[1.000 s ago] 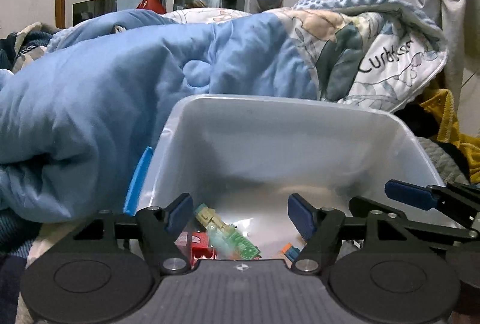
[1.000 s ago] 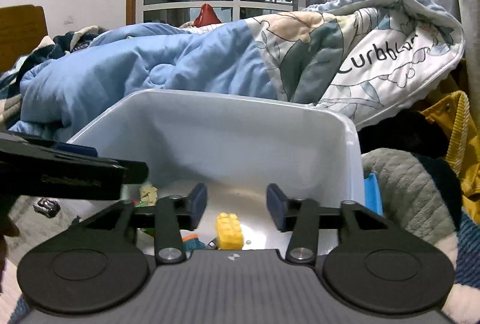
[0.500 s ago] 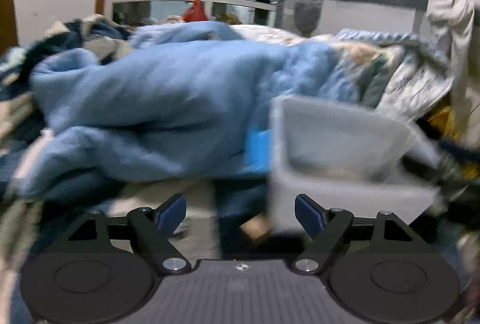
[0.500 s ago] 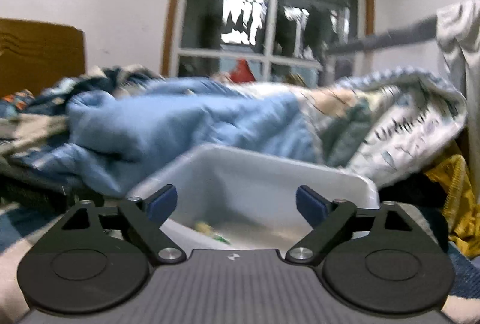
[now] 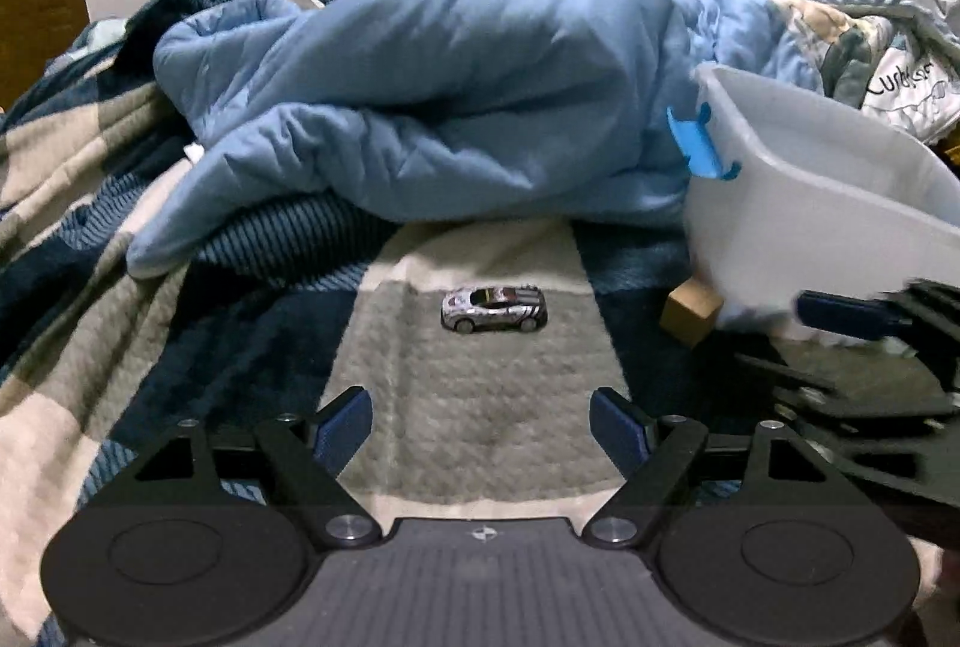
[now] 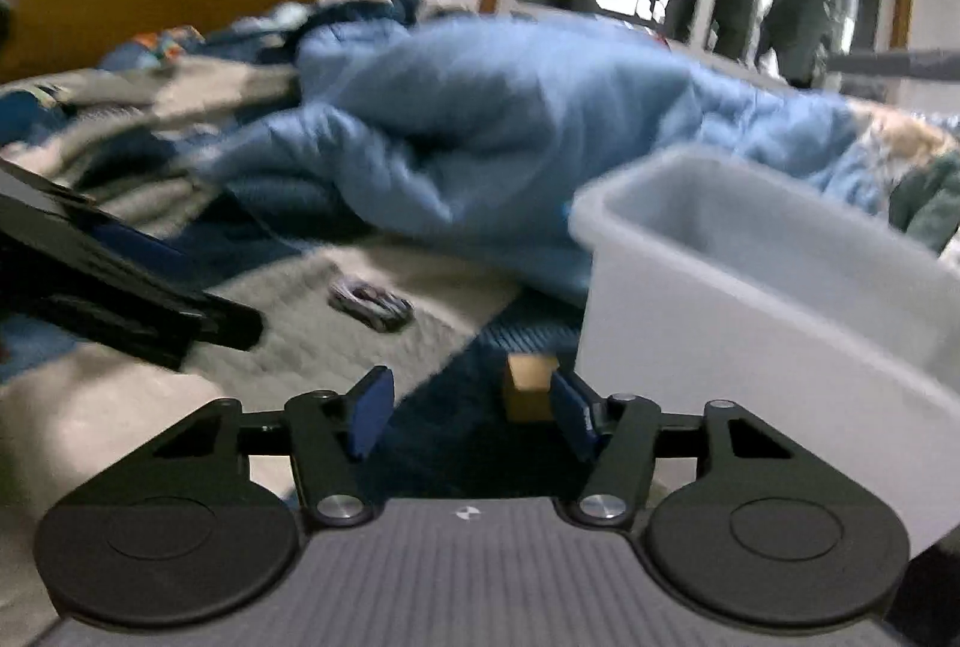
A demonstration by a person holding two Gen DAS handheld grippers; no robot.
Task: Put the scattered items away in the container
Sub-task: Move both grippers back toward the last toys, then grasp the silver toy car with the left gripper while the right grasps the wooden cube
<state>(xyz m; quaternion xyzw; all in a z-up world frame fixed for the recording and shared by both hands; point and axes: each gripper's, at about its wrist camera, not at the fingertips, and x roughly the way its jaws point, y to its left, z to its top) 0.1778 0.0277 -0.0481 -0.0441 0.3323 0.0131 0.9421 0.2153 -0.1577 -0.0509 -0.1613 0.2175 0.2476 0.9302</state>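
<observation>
Both the left gripper (image 5: 482, 422) and right gripper (image 6: 468, 416) have fingers apart; the wooden block (image 6: 527, 387), low centre beside the white container (image 6: 750, 281), seemingly touches one finger and may get nudged aside.

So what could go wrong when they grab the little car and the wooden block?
The wooden block sits right beside the white bin, so the open right gripper might bump the bin instead. The toy car stands on its wheels on the soft blanket, so the open left gripper could nudge it and make it roll.
</observation>
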